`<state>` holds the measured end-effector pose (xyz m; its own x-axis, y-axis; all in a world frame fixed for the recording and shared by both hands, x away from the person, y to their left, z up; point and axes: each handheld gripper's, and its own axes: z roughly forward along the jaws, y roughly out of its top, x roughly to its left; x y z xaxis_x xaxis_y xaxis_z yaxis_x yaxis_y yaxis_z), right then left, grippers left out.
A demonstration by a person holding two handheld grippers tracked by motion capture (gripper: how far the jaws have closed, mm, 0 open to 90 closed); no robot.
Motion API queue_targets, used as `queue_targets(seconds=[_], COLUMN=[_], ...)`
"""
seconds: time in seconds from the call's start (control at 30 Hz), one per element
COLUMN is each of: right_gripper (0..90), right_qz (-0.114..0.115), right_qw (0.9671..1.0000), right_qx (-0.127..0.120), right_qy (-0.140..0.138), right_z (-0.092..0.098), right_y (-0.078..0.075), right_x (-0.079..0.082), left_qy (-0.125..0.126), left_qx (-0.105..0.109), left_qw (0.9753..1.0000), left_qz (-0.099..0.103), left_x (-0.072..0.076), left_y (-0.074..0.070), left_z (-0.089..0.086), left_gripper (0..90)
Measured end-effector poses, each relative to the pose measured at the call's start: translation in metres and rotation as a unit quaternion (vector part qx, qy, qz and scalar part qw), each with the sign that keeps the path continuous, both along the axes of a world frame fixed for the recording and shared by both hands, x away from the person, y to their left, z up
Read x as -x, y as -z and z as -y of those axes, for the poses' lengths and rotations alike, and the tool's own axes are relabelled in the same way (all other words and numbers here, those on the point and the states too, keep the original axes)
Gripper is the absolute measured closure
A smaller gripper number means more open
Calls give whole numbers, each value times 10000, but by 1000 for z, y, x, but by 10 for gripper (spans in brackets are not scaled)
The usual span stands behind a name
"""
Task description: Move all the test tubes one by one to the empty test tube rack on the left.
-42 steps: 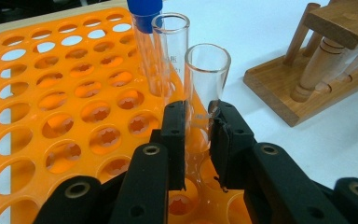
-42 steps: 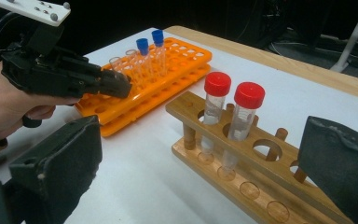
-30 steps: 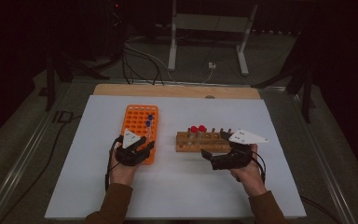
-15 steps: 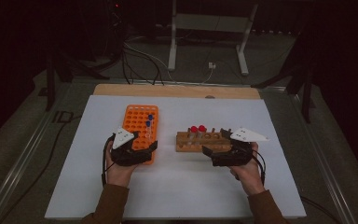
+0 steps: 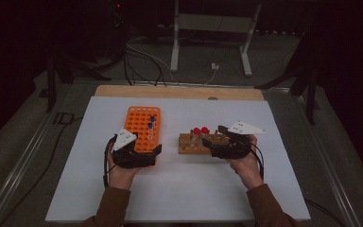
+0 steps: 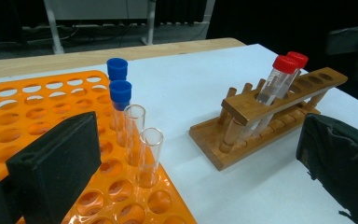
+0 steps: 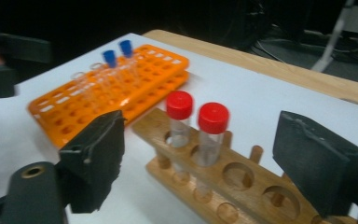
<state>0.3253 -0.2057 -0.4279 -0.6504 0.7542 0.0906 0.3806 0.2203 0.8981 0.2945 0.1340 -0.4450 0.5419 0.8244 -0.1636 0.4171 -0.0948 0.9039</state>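
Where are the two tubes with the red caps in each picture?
High view: the red-capped tubes stand in the wooden rack right of centre, just in front of the right gripper.
Left gripper view: red-capped tubes at upper right, leaning in the wooden rack.
Right gripper view: red-capped tubes in the middle, between the open jaws.
Shared landmark: the orange rack with blue-capped tubes.

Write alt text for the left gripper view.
Two open black jaws of the left hand-held gripper frame an orange tube rack holding two blue-capped tubes and two uncapped tubes. To its right on the white table stands a wooden rack with two red-capped tubes.
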Motion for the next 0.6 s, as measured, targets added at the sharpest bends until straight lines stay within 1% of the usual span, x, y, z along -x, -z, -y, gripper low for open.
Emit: queue_targets(seconds=[0.1, 0.17, 0.2, 0.27, 0.4, 0.53, 0.6], right_gripper=[311, 413, 440, 501, 565, 630, 649], right_qz=[-54, -66, -48, -28, -102, -175, -164], right_qw=[9999, 9997, 9997, 9992, 9987, 9983, 9983], right_qx=[88, 167, 217, 328, 363, 423, 451], right_qy=[124, 144, 137, 222, 349, 350, 341], right_z=[-3, -6, -7, -11, -15, -19, -21], right_y=[6, 10, 12, 16, 22, 29, 30], right_x=[-5, -7, -8, -11, -18, -23, -24], left_qy=[-15, -22, -20, -12, 10, 14, 6], left_qx=[11, 19, 31, 31, 12, 14, 13], left_qw=[10000, 10000, 10000, 10000, 10000, 10000, 10000], left_qz=[-10, -21, -22, -29, -38, -40, -41], left_x=[0, 0, 0, 0, 0, 0, -1], left_y=[0, 0, 0, 1, 1, 1, 2], left_z=[-1, 0, 0, 0, 1, 1, 1], left_gripper=[6, 6, 6, 6, 6, 6, 6])
